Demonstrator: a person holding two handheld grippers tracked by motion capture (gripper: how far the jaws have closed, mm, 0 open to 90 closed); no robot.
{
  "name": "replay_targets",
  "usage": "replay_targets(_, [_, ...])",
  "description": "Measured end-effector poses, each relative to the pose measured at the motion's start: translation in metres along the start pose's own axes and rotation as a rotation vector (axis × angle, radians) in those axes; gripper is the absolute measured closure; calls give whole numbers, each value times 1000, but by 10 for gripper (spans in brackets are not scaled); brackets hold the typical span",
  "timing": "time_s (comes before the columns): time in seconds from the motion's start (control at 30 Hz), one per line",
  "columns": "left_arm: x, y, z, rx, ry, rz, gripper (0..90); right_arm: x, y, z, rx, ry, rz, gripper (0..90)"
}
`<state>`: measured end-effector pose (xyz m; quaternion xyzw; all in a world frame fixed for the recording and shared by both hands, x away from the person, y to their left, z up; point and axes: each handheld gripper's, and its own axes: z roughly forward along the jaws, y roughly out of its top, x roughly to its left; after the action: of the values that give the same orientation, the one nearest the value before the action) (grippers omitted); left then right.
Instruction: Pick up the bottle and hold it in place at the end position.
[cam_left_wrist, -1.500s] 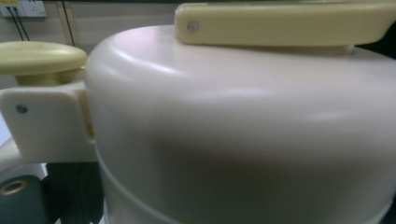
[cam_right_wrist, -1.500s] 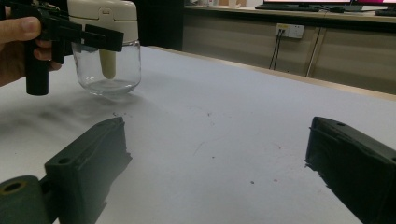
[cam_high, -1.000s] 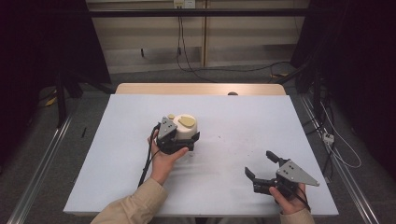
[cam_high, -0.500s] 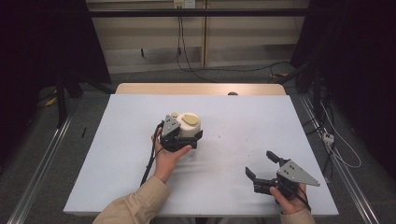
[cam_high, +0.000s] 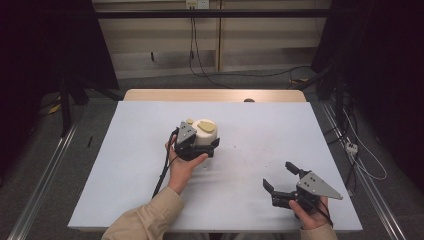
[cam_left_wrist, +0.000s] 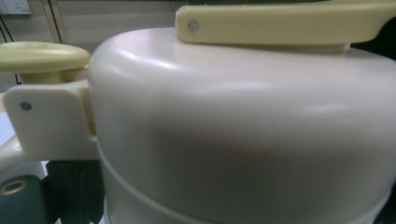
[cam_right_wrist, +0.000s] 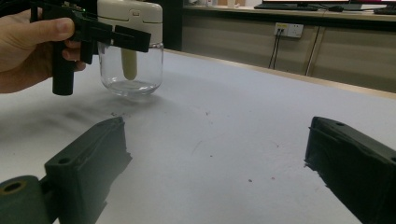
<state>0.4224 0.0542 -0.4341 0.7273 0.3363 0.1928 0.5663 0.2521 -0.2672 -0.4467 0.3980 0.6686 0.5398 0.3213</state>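
Observation:
A clear glass jar (cam_high: 206, 136) with a cream lid and a pale yellow handle on top stands near the middle of the white table (cam_high: 120, 170). My left gripper (cam_high: 201, 143) is at the lid, one black jaw on each side of it, shut on it. In the left gripper view the lid (cam_left_wrist: 243, 130) looms very close. From the right gripper view I see the jar (cam_right_wrist: 133, 70), its glass base low over the table, with the left gripper (cam_right_wrist: 116, 38) across the lid. My right gripper (cam_high: 277, 175) rests open near the front right, with nothing between its jaws (cam_right_wrist: 217, 135).
The table's wooden far edge (cam_high: 215, 95) faces a wall with hanging cables. Metal rails (cam_high: 45, 180) run along the floor on both sides. A power strip (cam_high: 351, 147) lies on the floor at the right.
My left gripper and the jar's lid have shifted slightly right and away from me. The right gripper has stayed in place.

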Motion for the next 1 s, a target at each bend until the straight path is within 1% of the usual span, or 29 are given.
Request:
replay_targets(0.03, [-1, 0, 0, 2, -6, -3, 56, 0, 0, 0, 0, 0, 0, 50])
replay_targets(0.1, [-1, 0, 1, 1, -3, 7, 56, 0, 0, 0, -1, 1, -1, 50])
replay_targets(0.17, [-1, 1, 1, 8, -6, 4, 56, 0, 0, 0, -1, 1, -1, 50])
replay_targets(0.3, [-2, 2, 3, 6, -11, 10, 56, 0, 0, 0, -3, 3, -1, 50])
replay_targets(0.5, [-3, 4, 6, 2, -16, 8, 56, 0, 0, 0, -2, 3, -1, 50])
replay_targets(0.73, [-3, 6, 10, 11, -18, 16, 56, -1, 0, 0, -4, 4, 2, 50])
replay_targets(0.77, [-3, 6, 12, 6, -16, 12, 56, -1, 0, 0, -4, 4, 3, 50])
replay_targets(0.8, [-2, 6, 12, 12, -13, 20, 57, -1, 0, 0, -5, 2, 4, 50])
replay_targets(0.87, [-2, 6, 14, 11, -6, 23, 56, -1, 0, 0, -5, 3, 5, 50])
replay_targets(1.0, [-2, 6, 17, 9, -6, 11, 57, -1, 0, -1, -5, 2, 4, 50])
